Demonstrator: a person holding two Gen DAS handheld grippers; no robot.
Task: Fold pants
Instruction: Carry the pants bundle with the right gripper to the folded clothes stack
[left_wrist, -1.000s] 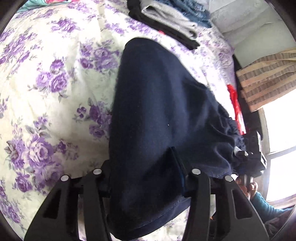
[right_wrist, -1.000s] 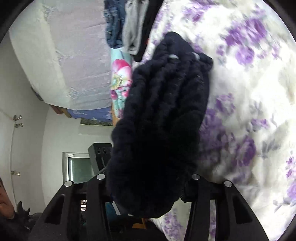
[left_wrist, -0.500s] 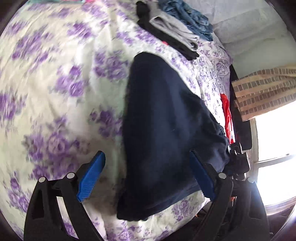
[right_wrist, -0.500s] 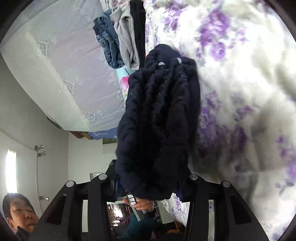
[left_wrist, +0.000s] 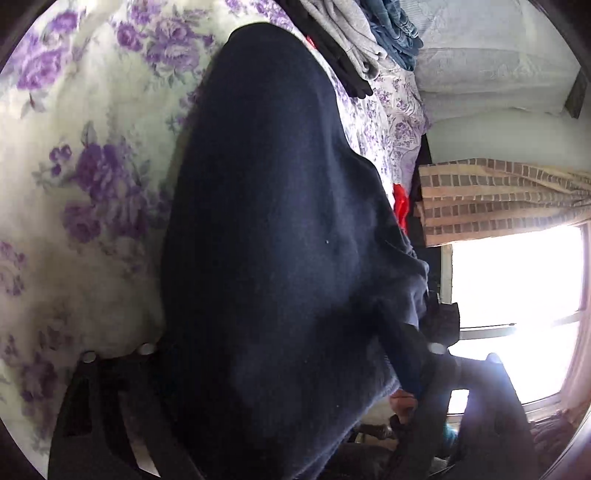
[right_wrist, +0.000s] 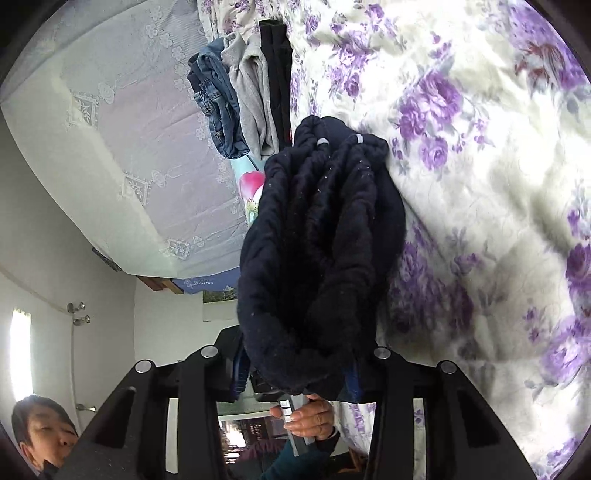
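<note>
left gripper (left_wrist: 280, 369) fingers, just closing, straddled navy pants (left_wrist: 273, 221) again (contact unclear); right gripper (right_wrist: 295, 373) clamped bunched waistband. advice: grip squarely, keep edges aligned on bed (left_wrist: 92, 147).

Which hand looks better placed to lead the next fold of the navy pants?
Right, probably. The right gripper has its jaws, just closing slightly, clamped on the bunched navy pants. The left gripper's jaws have just been closing with the fabric between them; a firm hold isn't clear.
</note>
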